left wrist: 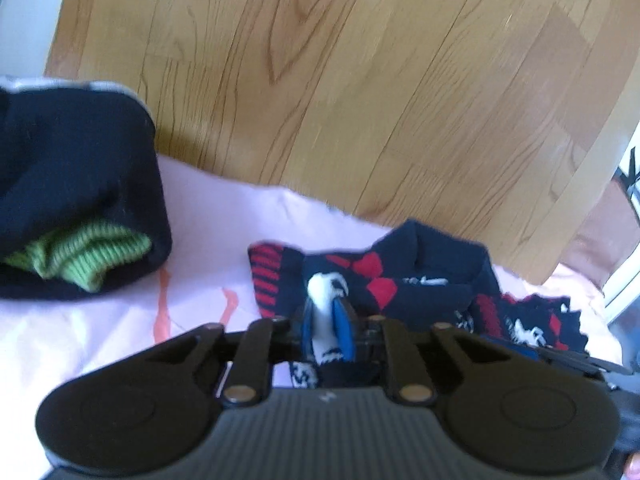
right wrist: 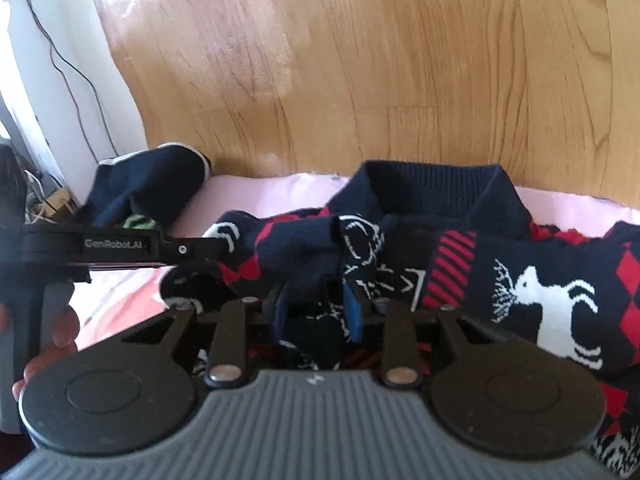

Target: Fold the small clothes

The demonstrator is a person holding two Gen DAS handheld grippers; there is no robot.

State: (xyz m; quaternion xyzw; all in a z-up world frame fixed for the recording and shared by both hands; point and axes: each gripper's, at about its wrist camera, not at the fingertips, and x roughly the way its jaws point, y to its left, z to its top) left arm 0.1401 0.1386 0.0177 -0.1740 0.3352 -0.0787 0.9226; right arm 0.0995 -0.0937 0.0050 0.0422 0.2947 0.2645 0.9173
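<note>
between both grippers lies the patterned sweater point(right wrist: 460, 240); left gripper point(left wrist: 326, 312) and right gripper point(right wrist: 316, 300) each pinch a bunched fold.

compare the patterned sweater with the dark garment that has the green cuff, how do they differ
The patterned sweater is navy with red diamonds and white animal figures; the dark garment is plain navy with a green ribbed cuff showing. The sweater is gripped by both the left gripper and the right gripper; the dark garment lies untouched, already bundled. The sweater sprawls rumpled. Both rest on the pink cloth.
</note>
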